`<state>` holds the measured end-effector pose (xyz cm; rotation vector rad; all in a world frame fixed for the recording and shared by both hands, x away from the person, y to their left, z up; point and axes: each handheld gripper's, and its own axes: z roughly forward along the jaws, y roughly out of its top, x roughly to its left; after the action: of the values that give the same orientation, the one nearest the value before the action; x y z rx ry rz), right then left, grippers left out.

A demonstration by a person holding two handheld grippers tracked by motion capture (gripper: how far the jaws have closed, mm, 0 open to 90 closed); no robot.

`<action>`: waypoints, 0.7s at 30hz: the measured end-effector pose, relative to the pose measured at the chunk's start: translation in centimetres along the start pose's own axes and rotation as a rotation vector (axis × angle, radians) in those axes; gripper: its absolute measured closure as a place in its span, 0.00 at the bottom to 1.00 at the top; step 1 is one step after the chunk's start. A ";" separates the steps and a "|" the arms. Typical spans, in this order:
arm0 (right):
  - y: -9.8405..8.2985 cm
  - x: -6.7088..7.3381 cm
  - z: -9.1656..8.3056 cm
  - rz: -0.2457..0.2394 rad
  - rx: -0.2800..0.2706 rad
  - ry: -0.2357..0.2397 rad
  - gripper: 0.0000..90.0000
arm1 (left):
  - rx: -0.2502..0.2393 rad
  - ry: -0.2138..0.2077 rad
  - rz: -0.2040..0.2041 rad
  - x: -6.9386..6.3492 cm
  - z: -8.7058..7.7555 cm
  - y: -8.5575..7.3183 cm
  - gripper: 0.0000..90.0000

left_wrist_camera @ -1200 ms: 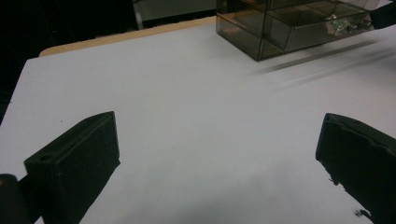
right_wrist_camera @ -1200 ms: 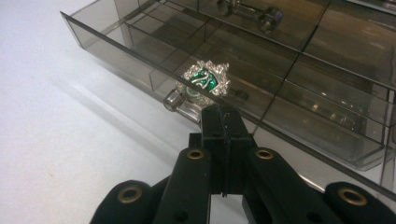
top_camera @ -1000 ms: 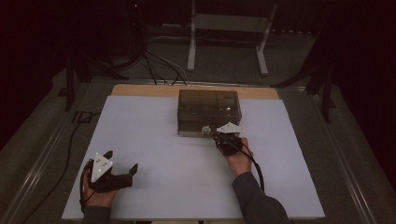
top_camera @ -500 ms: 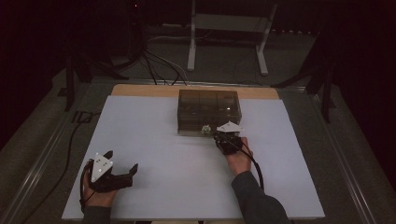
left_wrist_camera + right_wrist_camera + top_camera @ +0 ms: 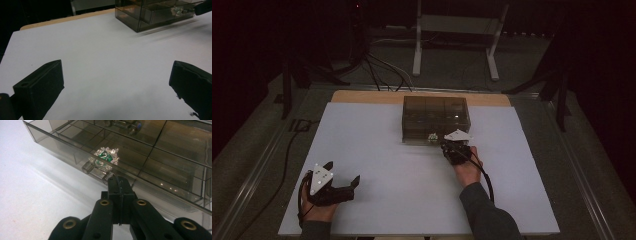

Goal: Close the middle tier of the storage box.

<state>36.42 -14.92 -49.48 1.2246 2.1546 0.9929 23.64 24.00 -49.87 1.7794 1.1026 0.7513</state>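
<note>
Resting near the table's front edge, the left gripper stood with jaws wide apart, empty. Farther off, the right gripper had its jaws pressed together at the clear handle of the smoky plastic drawer box, mid-table; light, rigid, slippery, it probably wanted that handle pinched.

No readable text, labels, brands or numbers anywhere. Only sign-like mark was on the green and silver crest brooch inside the smoked clear drawer box: a silver curled figure on the green centre, possibly a snake or an S, too small to tell.
</note>
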 end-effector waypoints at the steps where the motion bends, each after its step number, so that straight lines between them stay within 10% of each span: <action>1: 0.0 0.0 0.0 0.002 0.000 0.000 1.00 | 0.000 0.000 0.000 0.0 0.0 0.0 0.01; 21: 0.3 -0.1 0.3 0.001 0.006 -0.012 1.00 | -0.001 0.000 0.001 0.0 0.0 0.0 0.01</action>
<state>36.84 -14.81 -49.44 1.2317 2.1495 0.9781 23.62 24.03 -49.84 1.7798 1.1009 0.7525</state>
